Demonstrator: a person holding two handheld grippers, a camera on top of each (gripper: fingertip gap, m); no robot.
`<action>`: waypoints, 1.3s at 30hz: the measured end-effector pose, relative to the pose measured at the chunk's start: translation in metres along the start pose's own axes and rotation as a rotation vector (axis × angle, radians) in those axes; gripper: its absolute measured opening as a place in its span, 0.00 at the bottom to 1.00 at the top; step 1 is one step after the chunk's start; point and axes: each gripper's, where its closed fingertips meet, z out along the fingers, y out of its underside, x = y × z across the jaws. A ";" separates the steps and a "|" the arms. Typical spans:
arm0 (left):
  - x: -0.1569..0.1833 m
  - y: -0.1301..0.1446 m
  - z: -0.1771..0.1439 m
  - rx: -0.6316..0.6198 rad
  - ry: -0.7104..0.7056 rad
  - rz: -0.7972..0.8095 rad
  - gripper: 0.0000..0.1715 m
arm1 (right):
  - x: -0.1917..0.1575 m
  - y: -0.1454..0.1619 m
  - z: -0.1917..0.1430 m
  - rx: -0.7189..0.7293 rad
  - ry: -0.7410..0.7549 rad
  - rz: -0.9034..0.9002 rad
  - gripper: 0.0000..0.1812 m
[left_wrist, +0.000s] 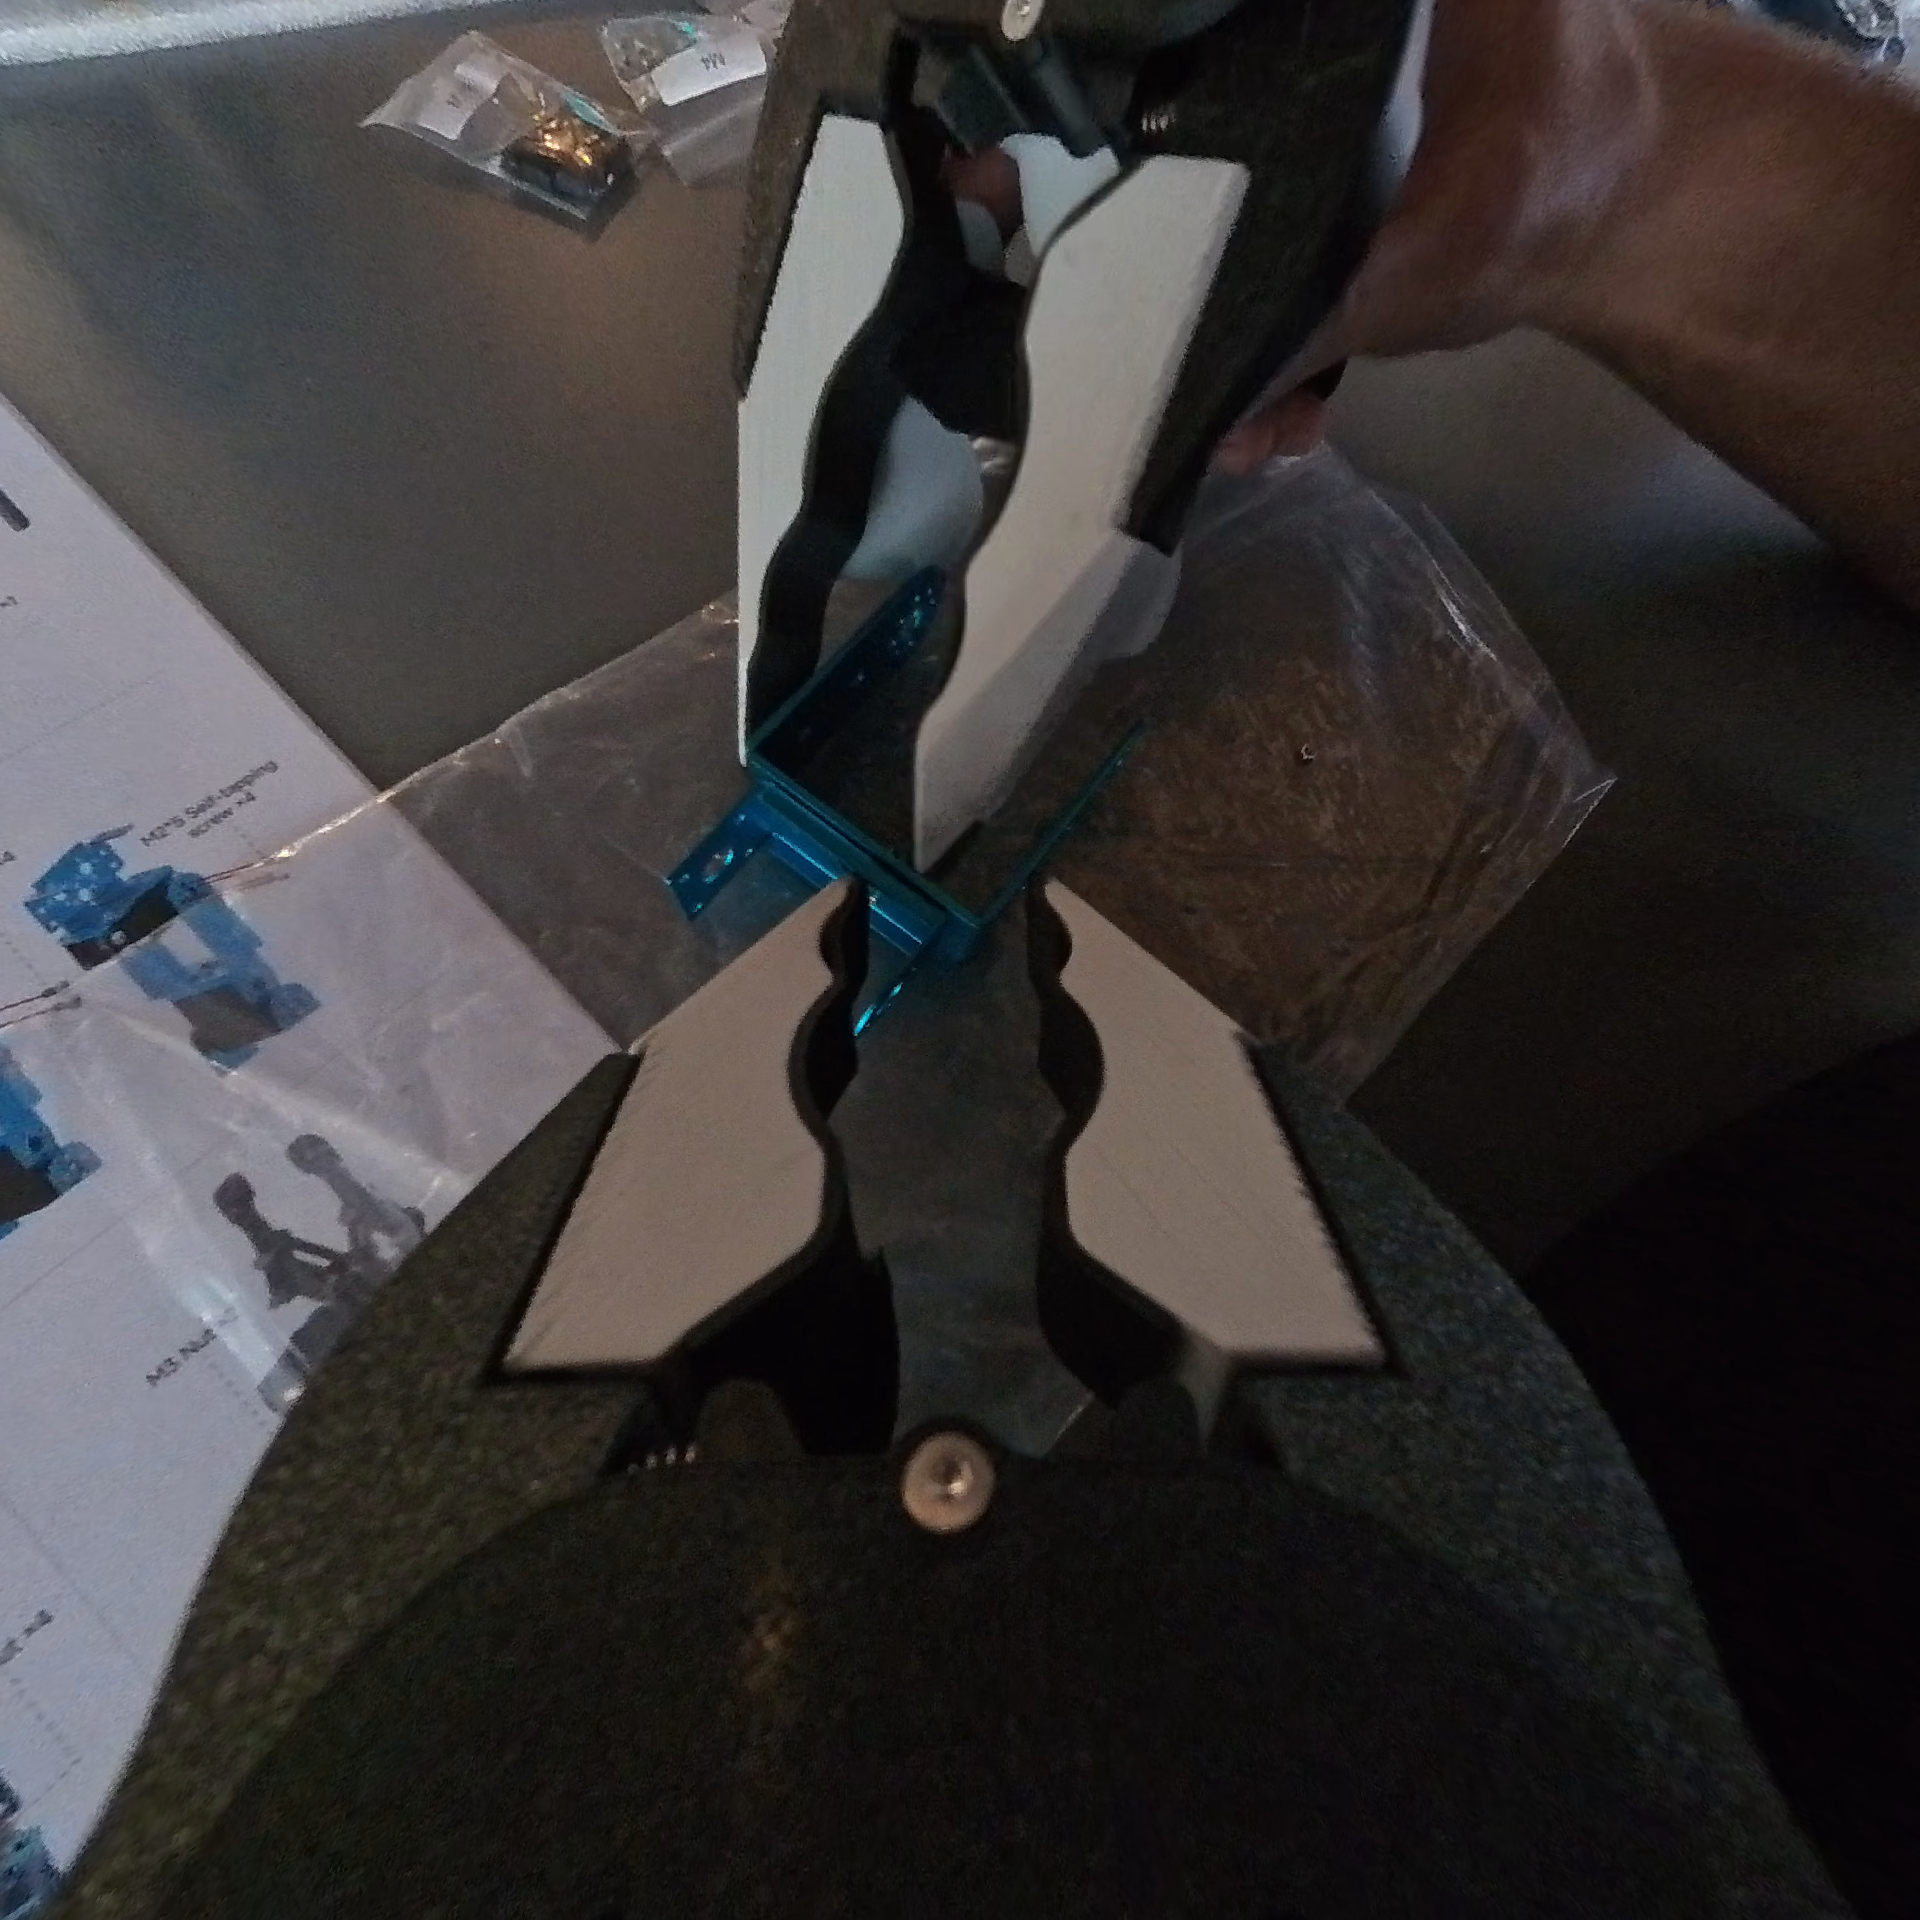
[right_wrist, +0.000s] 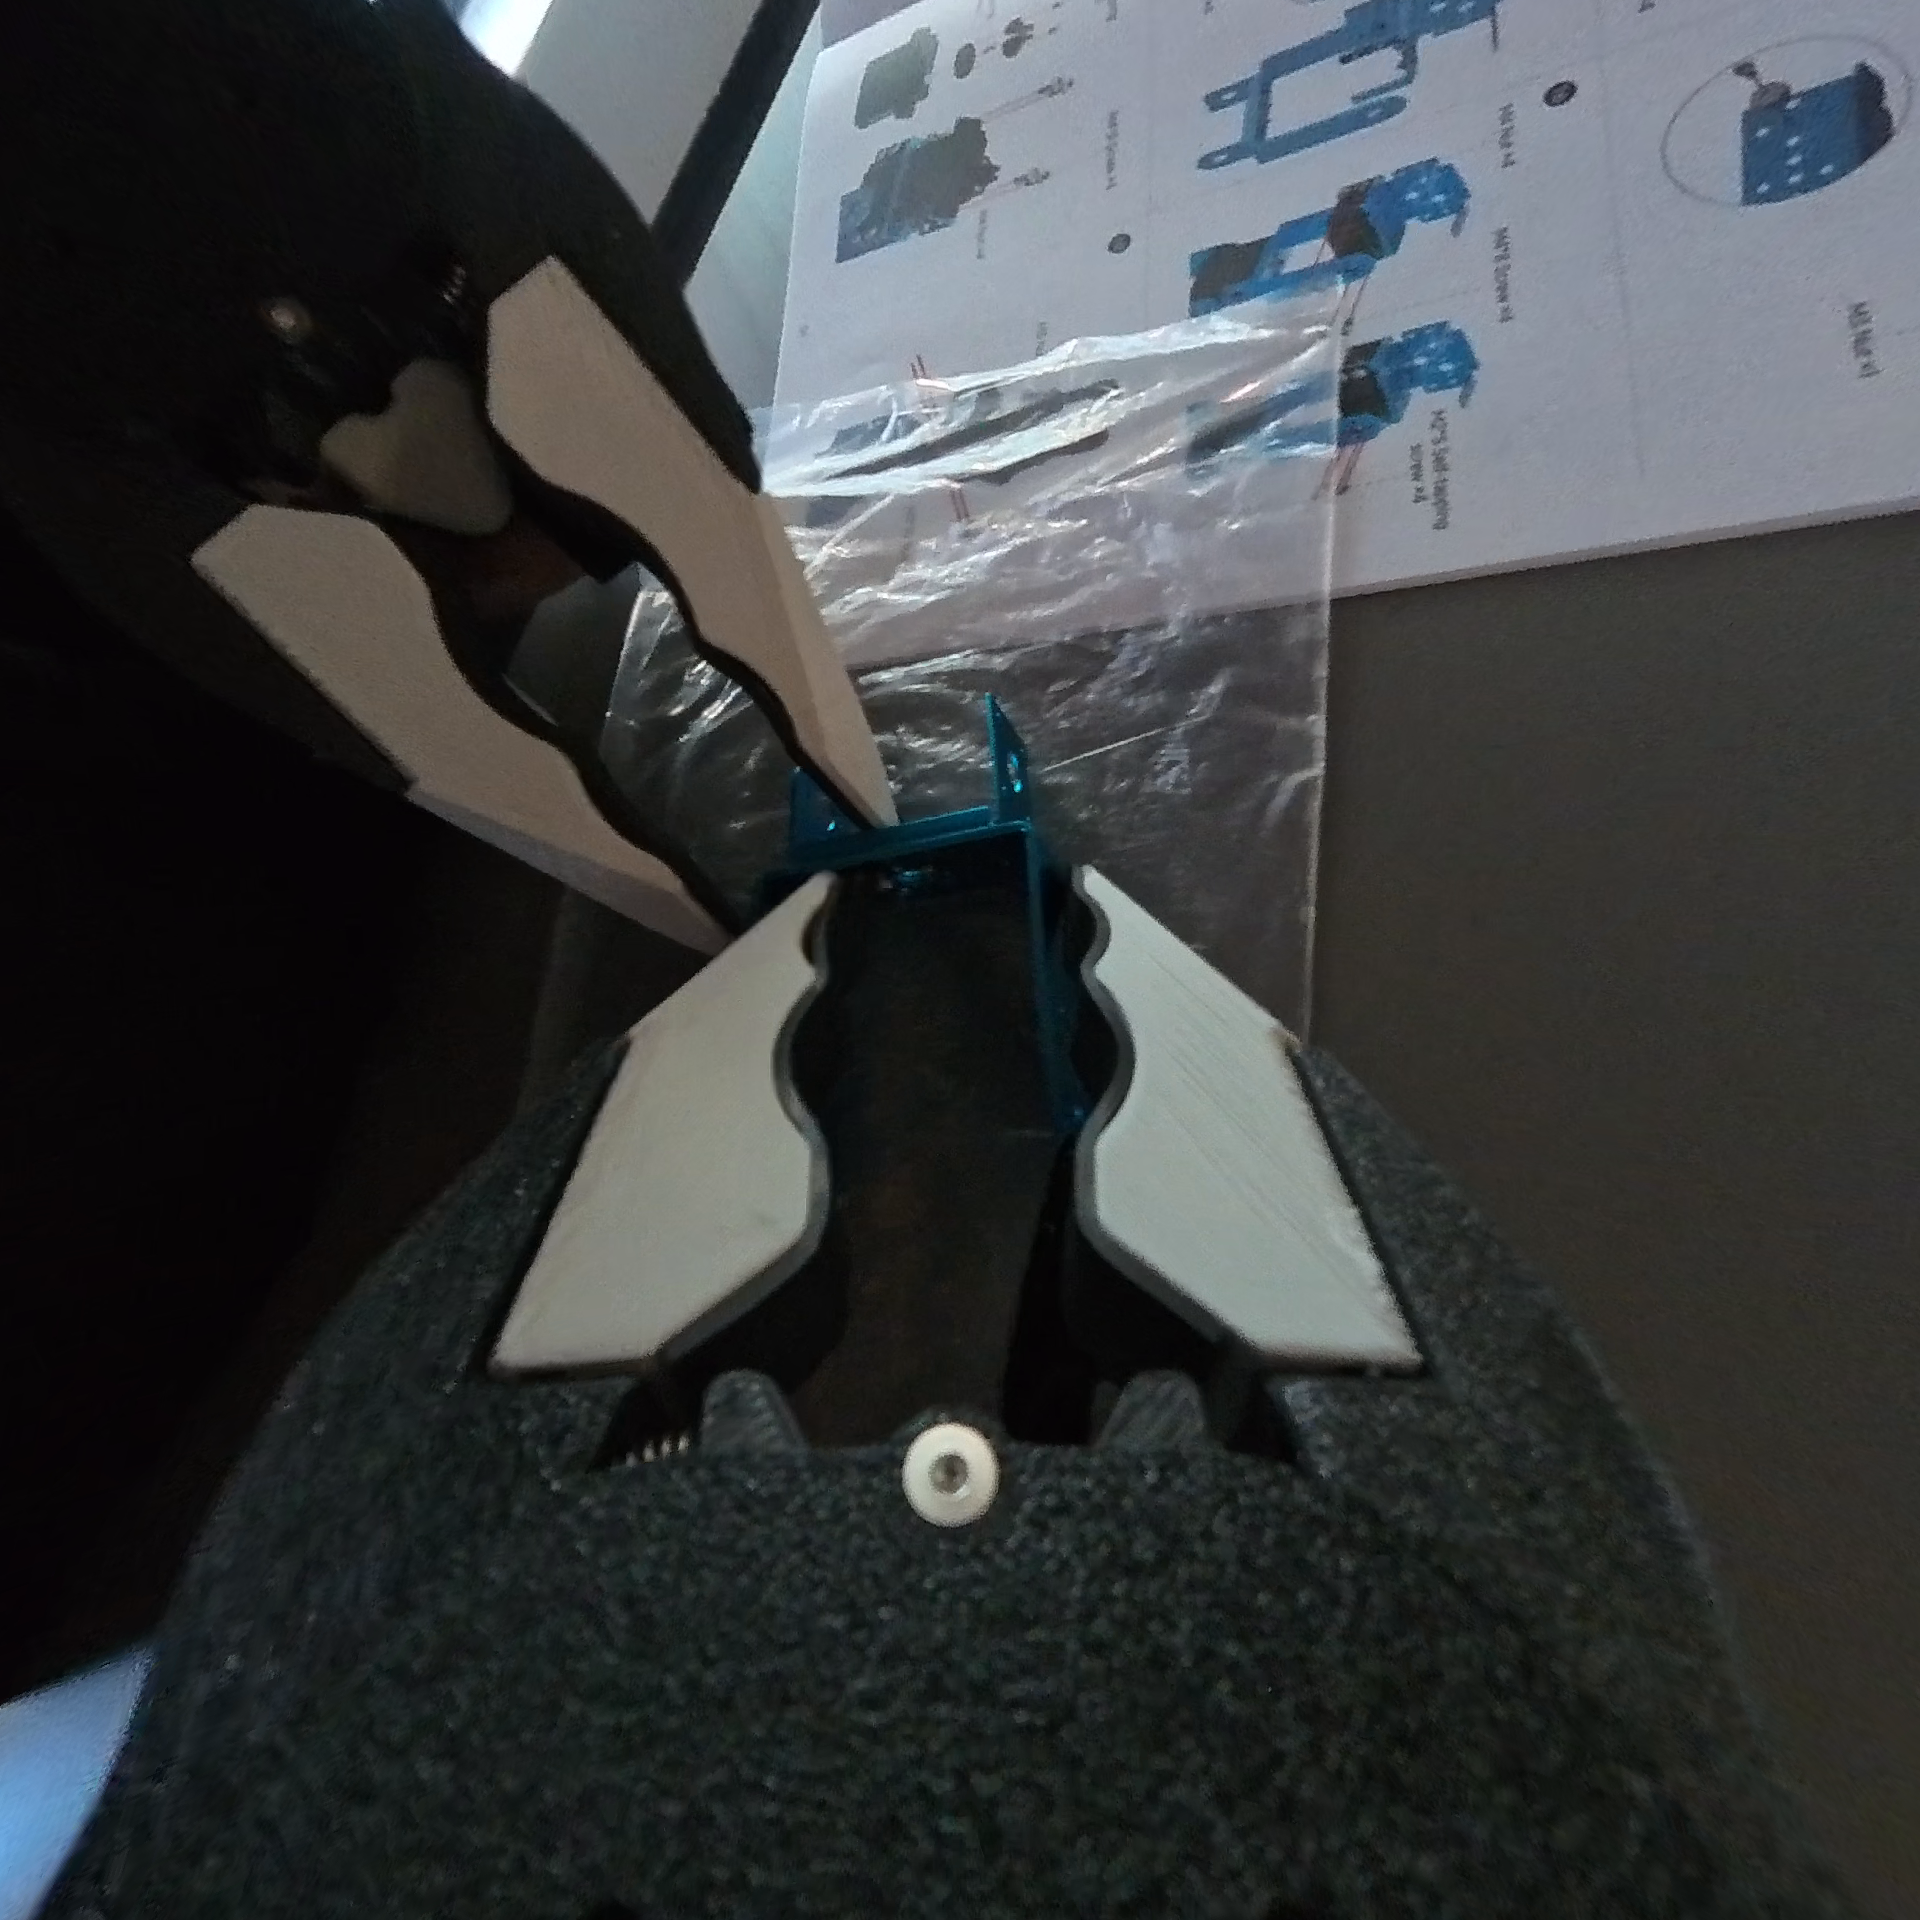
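- The left gripper (left_wrist: 945, 894) has its jaws partly apart, with the blue metal bracket (left_wrist: 883, 883) at its tips.
- The right gripper (right_wrist: 954, 883) faces it, jaws apart, with one bracket wall along its right finger.
- I cannot tell if either one is squeezing.
- The bracket sits over a clear plastic bag (left_wrist: 1351, 779) on the grey table (left_wrist: 416, 416).
- A picture sheet (left_wrist: 208, 831) lies beside it, and small parts bags (left_wrist: 540, 135) are farther off.

bracket (left_wrist: 831, 842) on plastic bag (left_wrist: 1351, 790), between both grippers' fingers (left_wrist: 727, 1122), instruction sheet (left_wrist: 208, 935) left
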 end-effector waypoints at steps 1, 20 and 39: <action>0.000 0.000 0.000 0.000 -0.001 0.000 0.17 | -0.001 0.000 0.000 -0.007 0.010 -0.021 0.25; 0.000 0.001 -0.001 -0.002 0.003 0.002 0.17 | 0.002 0.001 0.002 -0.029 0.052 -0.034 0.20; 0.002 0.001 0.000 -0.008 0.003 0.017 0.17 | 0.002 0.000 -0.001 -0.001 -0.024 0.064 0.19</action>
